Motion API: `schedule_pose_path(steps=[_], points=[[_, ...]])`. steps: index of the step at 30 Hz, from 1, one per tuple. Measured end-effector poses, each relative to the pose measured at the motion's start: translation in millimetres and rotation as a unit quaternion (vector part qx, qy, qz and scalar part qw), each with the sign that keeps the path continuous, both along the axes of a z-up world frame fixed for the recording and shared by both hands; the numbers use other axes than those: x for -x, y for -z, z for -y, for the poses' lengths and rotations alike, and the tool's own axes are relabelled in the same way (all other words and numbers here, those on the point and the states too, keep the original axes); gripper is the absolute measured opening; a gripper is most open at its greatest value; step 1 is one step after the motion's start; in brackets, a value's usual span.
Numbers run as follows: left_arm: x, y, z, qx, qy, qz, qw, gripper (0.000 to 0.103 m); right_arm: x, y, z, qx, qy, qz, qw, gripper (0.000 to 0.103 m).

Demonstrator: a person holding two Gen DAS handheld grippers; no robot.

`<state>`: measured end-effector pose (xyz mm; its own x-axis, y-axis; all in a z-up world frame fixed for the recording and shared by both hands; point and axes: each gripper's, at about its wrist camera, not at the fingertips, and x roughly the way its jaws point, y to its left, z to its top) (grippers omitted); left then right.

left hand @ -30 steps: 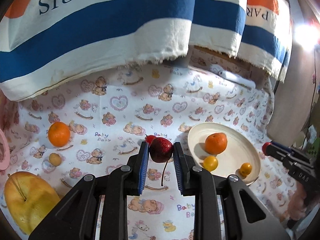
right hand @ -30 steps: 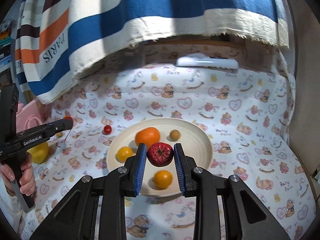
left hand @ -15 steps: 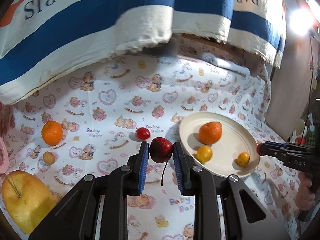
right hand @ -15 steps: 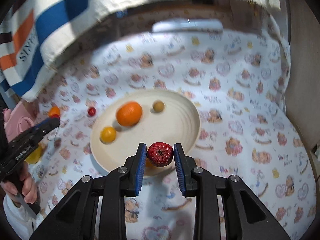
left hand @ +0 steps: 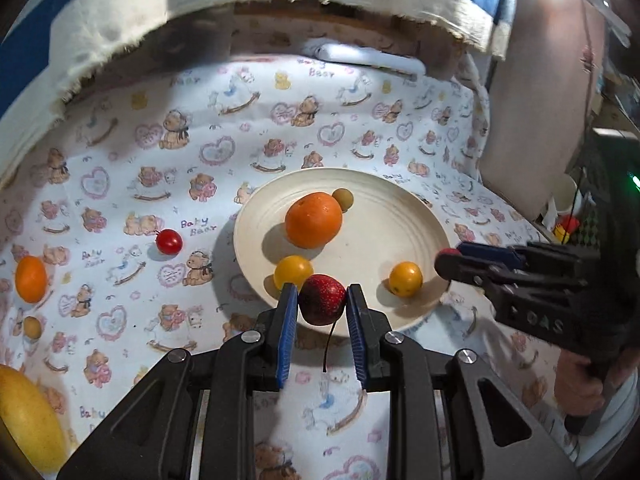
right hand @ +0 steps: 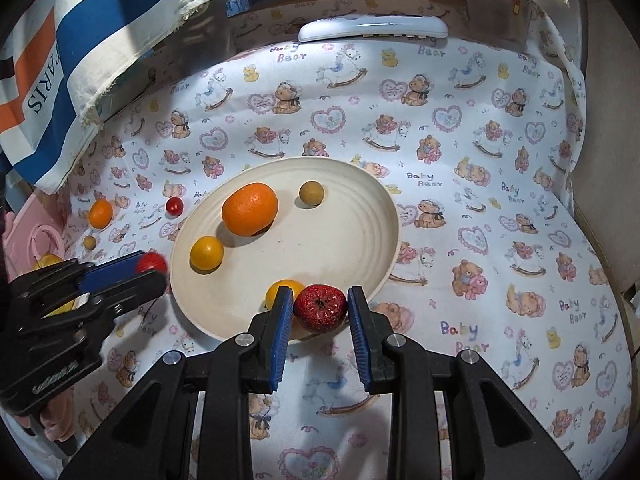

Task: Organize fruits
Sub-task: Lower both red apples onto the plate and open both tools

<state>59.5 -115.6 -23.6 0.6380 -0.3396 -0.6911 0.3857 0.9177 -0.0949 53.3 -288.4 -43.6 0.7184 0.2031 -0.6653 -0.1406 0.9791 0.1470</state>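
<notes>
My left gripper is shut on a dark red cherry with a hanging stem, held at the near rim of the cream plate. My right gripper is shut on a red bumpy fruit above the plate's near rim. The plate holds an orange, two small yellow fruits and a brown longan. The left gripper also shows in the right wrist view, left of the plate. The right gripper shows in the left wrist view, at the plate's right edge.
On the bear-print cloth left of the plate lie a cherry tomato, an orange, a small longan and a big yellow fruit. A white remote lies at the back. A striped cloth hangs overhead.
My left gripper has carried the cherry right, up to the plate's near rim. My right gripper has drawn back and lower, holding its red fruit over the plate's near rim.
</notes>
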Motion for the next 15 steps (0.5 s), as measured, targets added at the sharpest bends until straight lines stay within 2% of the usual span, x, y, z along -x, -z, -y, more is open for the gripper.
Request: schedule_pose_path(steps=[2,15], points=[[-3.6,0.8,0.5,0.004,0.001,-0.006,1.0,0.024,-0.1,0.1,0.3,0.0,0.0,0.0,1.0,0.029],[-14.4,12.9,18.2,-0.031,0.002,-0.016,0.9994,0.024,-2.6,1.4,0.1,-0.003,-0.006,-0.003,1.0,0.029]])
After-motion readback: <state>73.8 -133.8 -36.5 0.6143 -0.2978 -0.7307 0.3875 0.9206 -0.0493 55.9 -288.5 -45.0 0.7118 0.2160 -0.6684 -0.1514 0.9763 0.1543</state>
